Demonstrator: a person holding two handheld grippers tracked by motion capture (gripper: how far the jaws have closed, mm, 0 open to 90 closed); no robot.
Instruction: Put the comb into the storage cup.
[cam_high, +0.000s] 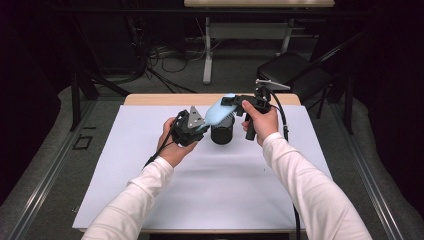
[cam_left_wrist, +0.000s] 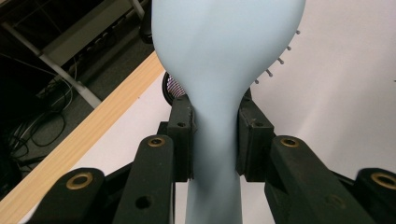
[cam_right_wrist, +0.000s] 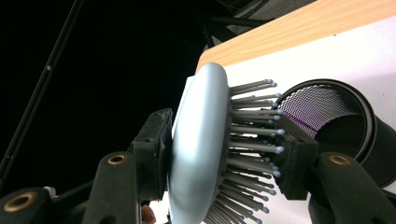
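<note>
A pale blue hairbrush (cam_high: 216, 114) hangs in the air above the white mat, held from both ends. My left gripper (cam_high: 197, 127) is shut on its narrow handle (cam_left_wrist: 214, 154), one pad on each side. My right gripper (cam_high: 231, 101) spans the brush head (cam_right_wrist: 198, 154), with one pad against the smooth back and the other pad on the bristle tips (cam_right_wrist: 275, 149). Right beneath the brush stands a black mesh cup (cam_high: 222, 134), open end up, its mouth just past the bristles (cam_right_wrist: 345, 126).
A white mat (cam_high: 150, 165) covers the wooden table, whose far edge (cam_high: 150, 99) shows as a bare strip. Behind the table stand a black chair (cam_high: 290, 70), a desk frame and loose cables on the floor.
</note>
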